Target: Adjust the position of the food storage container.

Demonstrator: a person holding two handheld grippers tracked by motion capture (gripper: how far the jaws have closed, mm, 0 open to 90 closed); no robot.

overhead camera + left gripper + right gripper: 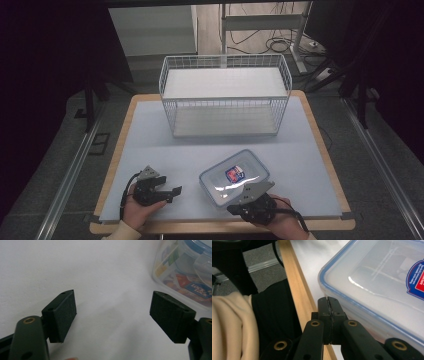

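Two claws are at the near side of the table (150,150), one in each of your hands. Your left claw (170,192) stands wide open with nothing between its pads (62,315); in the left gripper view you see bare white table between them, and the clear plastic container (235,177) lies off to the upper right, apart from the claw. Your right claw (329,312) is fully closed, the two pads pressed flat together, and it holds nothing. In the right gripper view its tip sits just beside the near corner of the container, under the blue-rimmed lid (382,282); whether it really touches the wall I cannot tell. The container lies flat at the near right part of the table, lid on, with a red and blue label (235,174) on top. The wooden table edge (297,290) runs close behind your right claw, so there is little room on that side. Between the container and the white wire basket (225,95) at the far side the table is open.
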